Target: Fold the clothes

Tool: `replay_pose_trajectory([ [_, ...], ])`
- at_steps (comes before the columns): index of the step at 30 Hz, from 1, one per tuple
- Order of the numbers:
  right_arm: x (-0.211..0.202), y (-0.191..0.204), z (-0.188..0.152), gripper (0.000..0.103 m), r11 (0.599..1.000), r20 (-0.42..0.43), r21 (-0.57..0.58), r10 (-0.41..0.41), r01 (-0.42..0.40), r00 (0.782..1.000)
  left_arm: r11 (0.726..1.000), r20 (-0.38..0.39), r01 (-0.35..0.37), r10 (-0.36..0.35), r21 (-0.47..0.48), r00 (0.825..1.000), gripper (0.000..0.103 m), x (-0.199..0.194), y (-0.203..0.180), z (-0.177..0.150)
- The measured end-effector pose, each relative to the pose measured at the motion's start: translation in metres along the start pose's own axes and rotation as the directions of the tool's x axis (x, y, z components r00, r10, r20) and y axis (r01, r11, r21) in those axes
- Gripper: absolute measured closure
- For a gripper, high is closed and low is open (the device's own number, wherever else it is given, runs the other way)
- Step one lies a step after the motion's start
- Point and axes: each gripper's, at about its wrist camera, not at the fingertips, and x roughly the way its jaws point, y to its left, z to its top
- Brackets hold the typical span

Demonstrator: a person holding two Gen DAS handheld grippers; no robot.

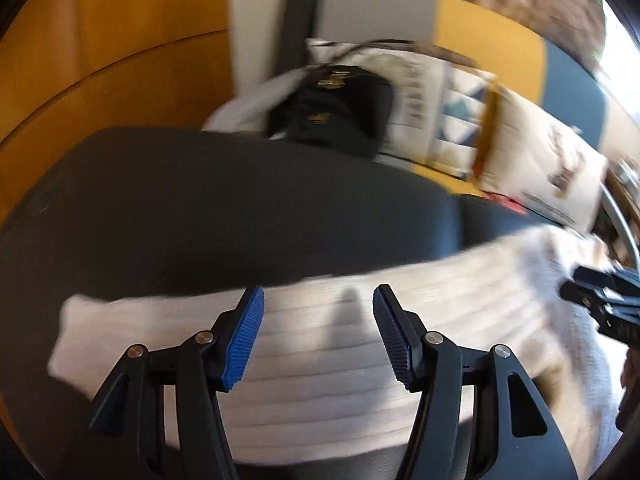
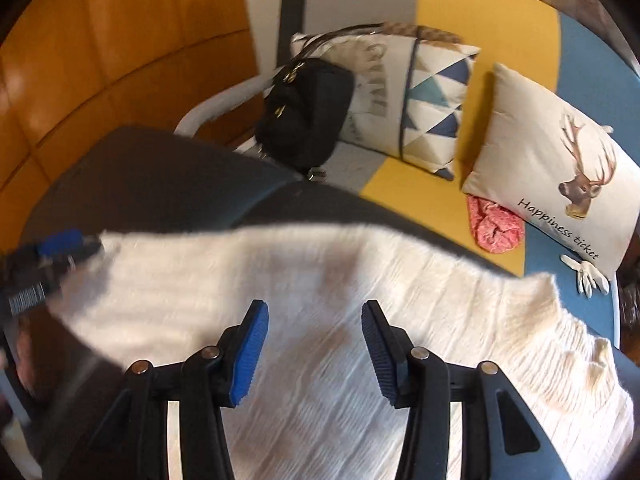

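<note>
- Behind everything runs a colour-blocked sofa (image 2: 480, 24) in grey, yellow and blue, with orange wood panelling (image 2: 100, 60) to its left.
- On the sofa lean a triangle-patterned cushion (image 2: 432, 96) and a stag cushion (image 2: 560, 160) lettered "Happiness ticket"; a black bag (image 2: 308, 116) sits beside the patterned one.
- A pink crumpled cloth (image 2: 494, 226) lies just under the stag cushion's lower edge.
- In front, a dark grey padded surface (image 1: 240, 208) carries the white knitted garment (image 2: 320, 288), spread flat across its near part.
- The left gripper (image 1: 318, 320) hangs over the garment's ribbed knit, jaws parted, nothing between its blue pads.
- The right gripper (image 2: 316, 340) sits likewise above the knit, jaws apart and empty.
- The left wrist view is motion-blurred, so whether either set of fingers touches the cloth is hard to tell.
- The garment's right end, ragged-edged, reaches over the sofa's blue section.
</note>
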Motion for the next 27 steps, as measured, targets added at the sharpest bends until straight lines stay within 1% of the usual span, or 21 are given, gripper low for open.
replay_pose_trajectory([
  [1,0.006,0.0,-0.002,0.054,1.0,-0.022,-0.003,-0.015,0.015,1.0,0.999,-0.019,-0.027,0.027,-0.022,0.999,0.042,0.003,0.015,-0.002],
  [2,0.011,-0.002,-0.003,0.053,1.0,-0.021,0.006,-0.024,0.024,0.999,0.997,-0.052,-0.057,0.055,-0.043,0.997,0.042,0.008,0.028,-0.004],
  [3,0.011,-0.003,-0.003,0.053,1.0,-0.002,0.016,-0.023,0.023,1.0,0.994,-0.086,-0.082,0.076,-0.068,0.993,0.042,0.014,0.043,-0.007],
  [4,0.01,-0.004,-0.001,0.053,0.999,-0.001,0.026,-0.025,0.025,1.0,0.992,-0.103,-0.074,0.063,-0.105,0.993,0.041,0.018,0.058,-0.01],
  [5,0.008,-0.004,0.0,0.053,0.999,-0.008,0.038,-0.025,0.025,1.0,0.989,-0.095,-0.055,0.042,-0.14,0.995,0.041,0.016,0.069,-0.011],
  [7,-0.003,-0.003,0.0,0.053,0.999,-0.007,0.05,-0.018,0.018,1.0,0.982,-0.094,-0.079,0.064,-0.171,0.994,0.041,0.01,0.083,-0.011],
  [8,-0.011,-0.003,-0.002,0.053,0.999,-0.008,0.038,-0.007,0.007,1.0,0.98,-0.082,-0.077,0.063,-0.182,0.995,0.041,0.005,0.087,-0.011],
  [10,-0.029,-0.005,-0.01,0.053,1.0,-0.005,0.005,0.02,-0.02,1.0,0.979,-0.067,-0.079,0.067,-0.186,0.995,0.041,-0.003,0.095,-0.013],
  [11,-0.037,-0.005,-0.016,0.053,0.999,-0.004,0.003,0.035,-0.035,0.999,0.98,-0.066,-0.093,0.083,-0.176,0.994,0.041,-0.005,0.098,-0.015],
  [13,-0.051,-0.006,-0.028,0.053,0.998,-0.005,0.002,0.056,-0.056,0.998,0.979,-0.081,-0.151,0.141,-0.134,0.987,0.041,0.001,0.101,-0.019],
  [14,-0.055,-0.007,-0.034,0.053,0.999,-0.009,0.006,0.049,-0.049,0.999,0.979,-0.099,-0.162,0.15,-0.124,0.984,0.041,0.007,0.104,-0.022],
  [16,-0.048,-0.009,-0.045,0.053,1.0,-0.061,0.024,0.019,-0.018,0.998,0.976,-0.107,-0.173,0.159,-0.131,0.981,0.033,0.01,0.11,-0.024],
  [17,-0.041,-0.01,-0.05,0.053,0.999,-0.092,0.033,0.004,-0.001,0.996,0.974,-0.106,-0.176,0.162,-0.14,0.981,0.033,0.009,0.112,-0.024],
  [18,-0.039,-0.011,-0.055,0.053,0.999,-0.087,0.036,0.001,0.002,0.996,0.972,-0.102,-0.175,0.16,-0.157,0.982,0.037,0.007,0.114,-0.023],
  [19,-0.042,-0.011,-0.057,0.053,0.999,-0.067,0.038,0.007,-0.004,0.998,0.971,-0.09,-0.16,0.146,-0.179,0.985,0.038,0.001,0.112,-0.021],
  [21,-0.055,-0.014,-0.061,0.053,0.996,-0.059,0.088,0.03,-0.025,0.998,0.979,-0.06,-0.109,0.099,-0.175,0.993,0.038,-0.014,0.099,-0.022],
  [22,-0.067,-0.015,-0.066,0.053,0.993,-0.035,0.109,0.048,-0.044,0.998,0.987,-0.051,-0.07,0.063,-0.145,0.997,0.038,-0.021,0.083,-0.027],
  [24,-0.087,-0.012,-0.079,0.053,0.993,-0.022,0.114,0.041,-0.038,0.999,0.996,-0.038,0.007,-0.011,-0.085,0.999,0.038,-0.037,0.05,-0.038],
  [27,-0.115,-0.004,-0.112,0.053,0.99,-0.031,0.135,0.046,-0.042,0.998,0.992,-0.026,0.122,-0.122,0.006,0.992,0.038,-0.061,0.0,-0.054],
])
